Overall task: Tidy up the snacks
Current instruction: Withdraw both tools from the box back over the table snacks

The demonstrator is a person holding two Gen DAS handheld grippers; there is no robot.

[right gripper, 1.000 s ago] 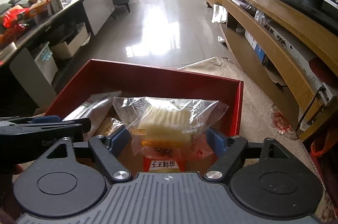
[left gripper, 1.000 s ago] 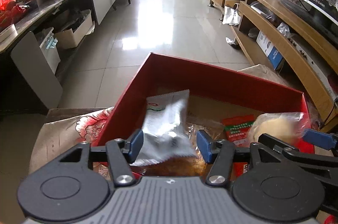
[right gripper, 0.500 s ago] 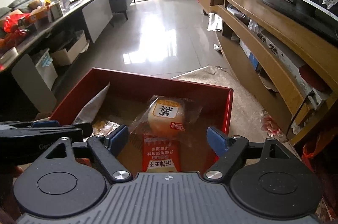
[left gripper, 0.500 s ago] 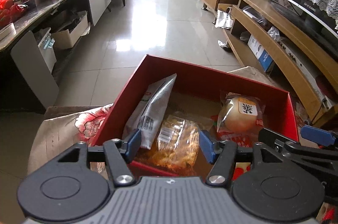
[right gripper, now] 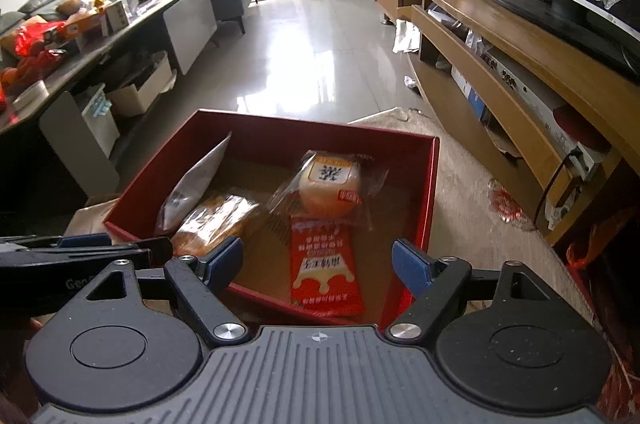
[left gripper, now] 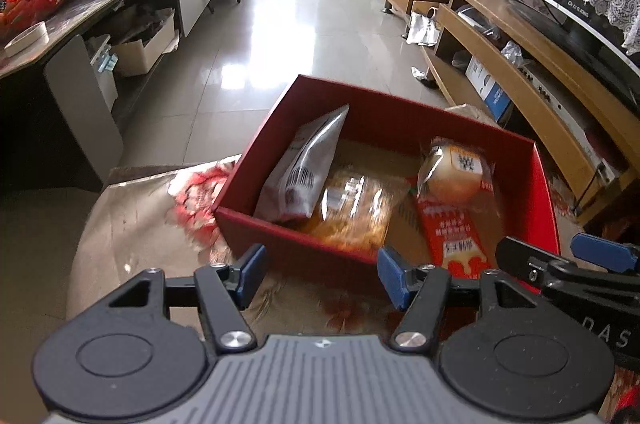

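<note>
A red box (left gripper: 384, 118) (right gripper: 428, 184) sits on a floral cloth. In it lie a silver snack pouch (left gripper: 304, 164) (right gripper: 192, 184) leaning on the left wall, a clear bag of golden snacks (left gripper: 352, 204) (right gripper: 216, 216), a wrapped round bun (left gripper: 454, 172) (right gripper: 330, 184) and a flat red packet (left gripper: 448, 236) (right gripper: 324, 264). My left gripper (left gripper: 320, 274) is open and empty, just short of the box's near wall. My right gripper (right gripper: 318, 260) is open and empty above the box's near right corner.
The floral cloth (left gripper: 152, 216) covers the table under the box. A long wooden TV cabinet (right gripper: 520, 72) runs along the right. A dark cluttered counter (left gripper: 80, 4) runs along the left. Shiny tiled floor (left gripper: 288, 24) lies beyond the table.
Both grippers let go of their snacks: the silver pouch and the wrapped bun now lie in the box. Both grippers have drawn back toward me and stand open.
</note>
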